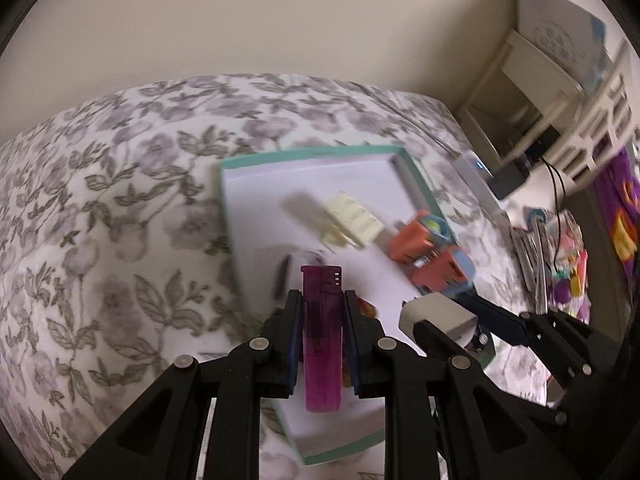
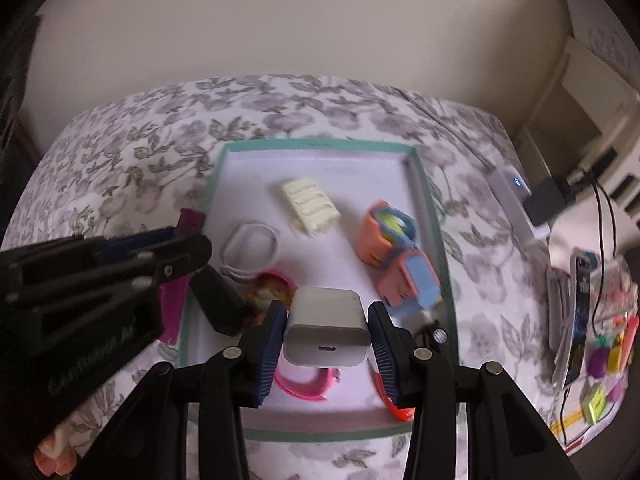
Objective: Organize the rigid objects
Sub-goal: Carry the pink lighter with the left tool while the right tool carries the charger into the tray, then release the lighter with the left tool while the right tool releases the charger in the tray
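- On the side of the left gripper (image 2: 192, 246) body I can see pale lettering, blurred; I cannot make out the words.
- The white device (image 2: 516, 200), right of the teal-rimmed tray (image 2: 434, 216), shows a small blue lit sign, too small for me to read.

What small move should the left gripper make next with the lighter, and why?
Probably lower it into the teal-rimmed tray and release. The left gripper holds the purple lighter clamped above the tray's near end, where bare white floor shows, while the right gripper carries the white charger alongside.
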